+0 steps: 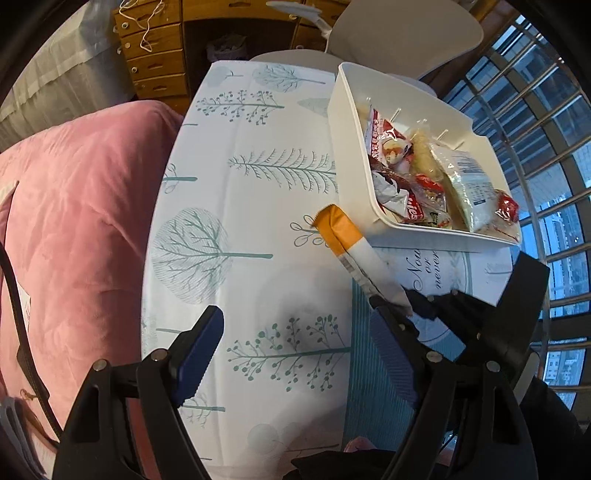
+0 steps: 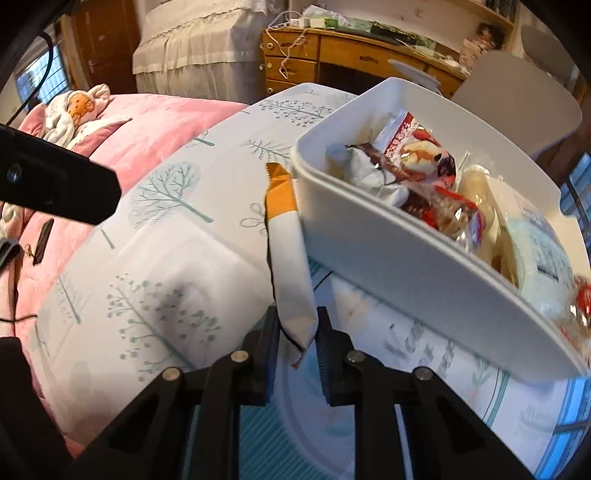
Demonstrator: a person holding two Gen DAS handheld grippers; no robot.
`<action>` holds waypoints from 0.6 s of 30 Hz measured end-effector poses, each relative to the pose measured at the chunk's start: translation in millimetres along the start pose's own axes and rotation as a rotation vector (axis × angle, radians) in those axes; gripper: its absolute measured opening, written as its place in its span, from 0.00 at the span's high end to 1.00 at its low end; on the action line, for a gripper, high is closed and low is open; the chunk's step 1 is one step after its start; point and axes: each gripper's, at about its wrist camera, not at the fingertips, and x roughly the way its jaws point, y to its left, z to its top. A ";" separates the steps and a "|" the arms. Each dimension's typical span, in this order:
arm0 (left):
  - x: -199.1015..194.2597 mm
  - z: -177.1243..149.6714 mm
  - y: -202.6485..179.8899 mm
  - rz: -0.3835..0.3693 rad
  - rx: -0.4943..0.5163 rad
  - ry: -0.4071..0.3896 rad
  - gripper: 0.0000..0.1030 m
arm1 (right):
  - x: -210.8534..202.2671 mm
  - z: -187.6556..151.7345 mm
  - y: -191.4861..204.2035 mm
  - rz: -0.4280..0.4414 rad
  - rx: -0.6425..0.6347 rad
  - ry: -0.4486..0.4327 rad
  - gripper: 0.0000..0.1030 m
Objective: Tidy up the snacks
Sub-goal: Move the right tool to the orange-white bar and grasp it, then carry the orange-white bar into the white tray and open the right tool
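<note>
A long orange-and-white snack packet [image 2: 286, 236] is pinched at its near end by my right gripper [image 2: 297, 334], which is shut on it and holds it beside the white bin [image 2: 388, 254]. The bin holds several wrapped snacks [image 2: 417, 166]. In the left wrist view the same packet [image 1: 351, 247] points toward the bin [image 1: 347, 122], with the right gripper [image 1: 402, 304] clamped on its end. My left gripper [image 1: 299, 332] is open and empty over the tree-print tablecloth [image 1: 251, 206].
A pink quilt [image 1: 74, 206] covers the bed left of the table. A wooden drawer unit [image 1: 155, 48] and a white chair [image 1: 402, 29] stand behind the table. A barred window [image 1: 535, 122] is on the right. A plush toy [image 2: 77, 107] lies on the bed.
</note>
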 end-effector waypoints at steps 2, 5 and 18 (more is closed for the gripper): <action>-7.7 -3.1 4.8 -0.012 0.000 -0.012 0.22 | -8.7 -1.9 5.9 -0.005 0.028 -0.004 0.83; -18.7 -8.5 12.8 -0.027 -0.006 -0.029 0.22 | -29.2 -6.6 14.0 -0.014 0.087 -0.022 0.84; -68.3 -40.7 8.1 -0.141 0.022 -0.109 0.22 | -122.3 -12.9 21.0 -0.057 0.242 -0.132 0.84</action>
